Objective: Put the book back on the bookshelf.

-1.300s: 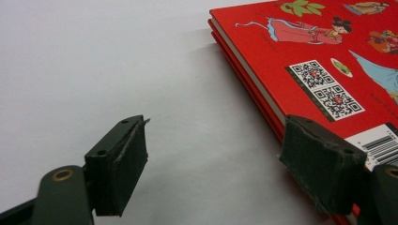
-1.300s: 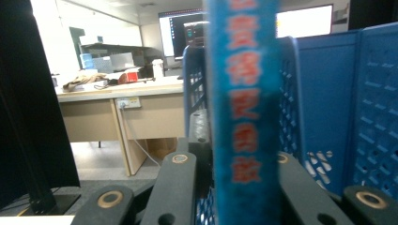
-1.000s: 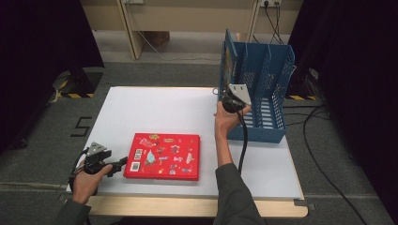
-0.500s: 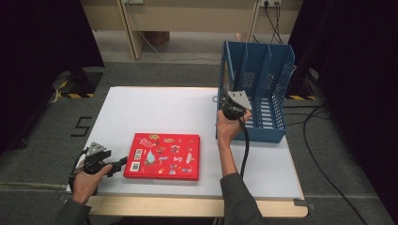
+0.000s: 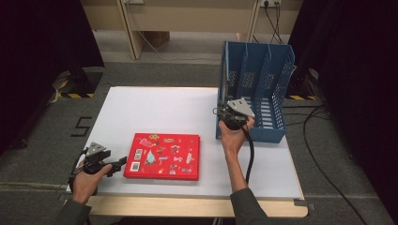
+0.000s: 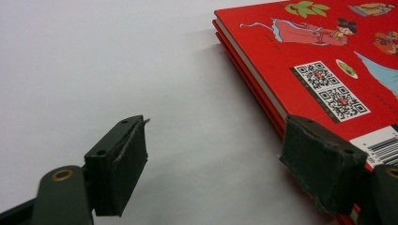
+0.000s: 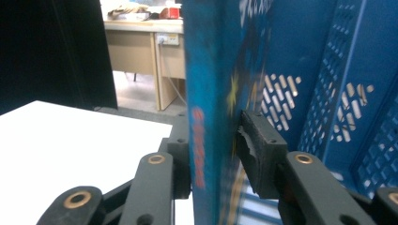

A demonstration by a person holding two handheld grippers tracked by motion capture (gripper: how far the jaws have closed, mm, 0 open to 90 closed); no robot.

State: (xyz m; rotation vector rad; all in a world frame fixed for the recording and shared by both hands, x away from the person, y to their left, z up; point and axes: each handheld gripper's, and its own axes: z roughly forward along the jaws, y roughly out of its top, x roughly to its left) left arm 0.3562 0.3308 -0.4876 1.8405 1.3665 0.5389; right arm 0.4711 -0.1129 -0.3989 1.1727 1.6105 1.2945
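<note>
Left gripper [image 5: 123,162] at the table's [image 5: 155,108] near left corner, jaws spread wide and empty, low over the white top. In the left gripper view, one pad [image 6: 123,161] over bare table, the other beside the edge of the red book [image 6: 324,56]. Red book [image 5: 163,155] flat near the front edge, cover with stickers and codes facing up. Farther right, right gripper [image 5: 224,112] clamped on an upright blue book [image 7: 213,108], at the left wall of the blue rack [image 5: 274,79], which stands at the far right of the table.
</note>
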